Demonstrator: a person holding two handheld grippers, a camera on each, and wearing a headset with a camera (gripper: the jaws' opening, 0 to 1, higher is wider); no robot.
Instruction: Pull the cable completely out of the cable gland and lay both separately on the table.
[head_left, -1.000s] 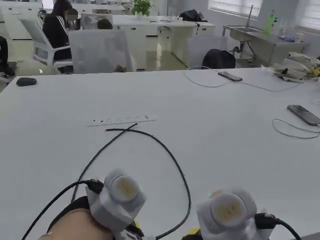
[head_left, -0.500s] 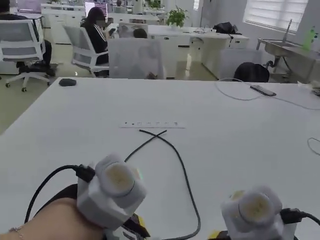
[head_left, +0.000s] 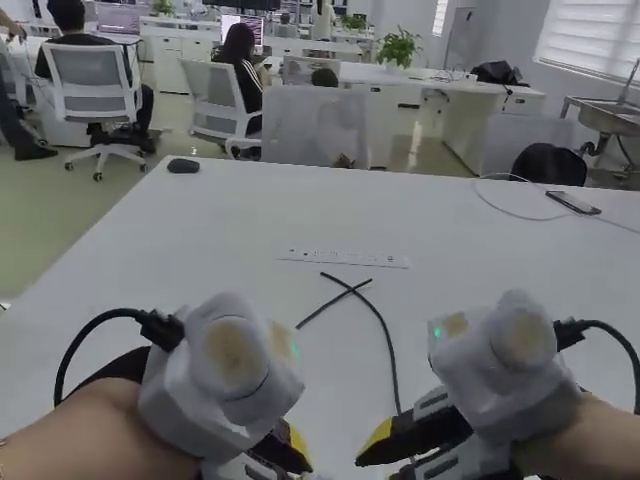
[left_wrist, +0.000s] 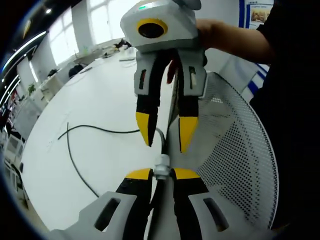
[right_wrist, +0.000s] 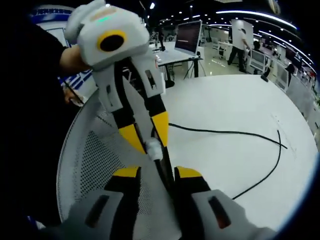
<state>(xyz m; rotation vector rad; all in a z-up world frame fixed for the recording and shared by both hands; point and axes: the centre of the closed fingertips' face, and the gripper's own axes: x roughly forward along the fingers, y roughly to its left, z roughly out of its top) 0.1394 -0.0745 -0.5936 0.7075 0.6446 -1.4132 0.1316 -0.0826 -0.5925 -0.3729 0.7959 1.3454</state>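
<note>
Your left gripper (left_wrist: 161, 175) jaws clamp the white cable gland (left_wrist: 161, 166). Your right gripper (right_wrist: 157, 175) jaws sit apart astride the black cable (right_wrist: 225, 132) just beside it. The cable trails across the table (head_left: 200, 230).

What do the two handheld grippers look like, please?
The left gripper and right gripper match: pale grey bodies, black fingers with yellow tips, a green light, and a black lead plugged into each. The person wears a black sleeve.

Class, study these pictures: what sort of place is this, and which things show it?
Probably an open-plan office or lab: wheeled office chairs stand at rows of desks, there is a computer monitor, and a large white worktable is in front.
</note>
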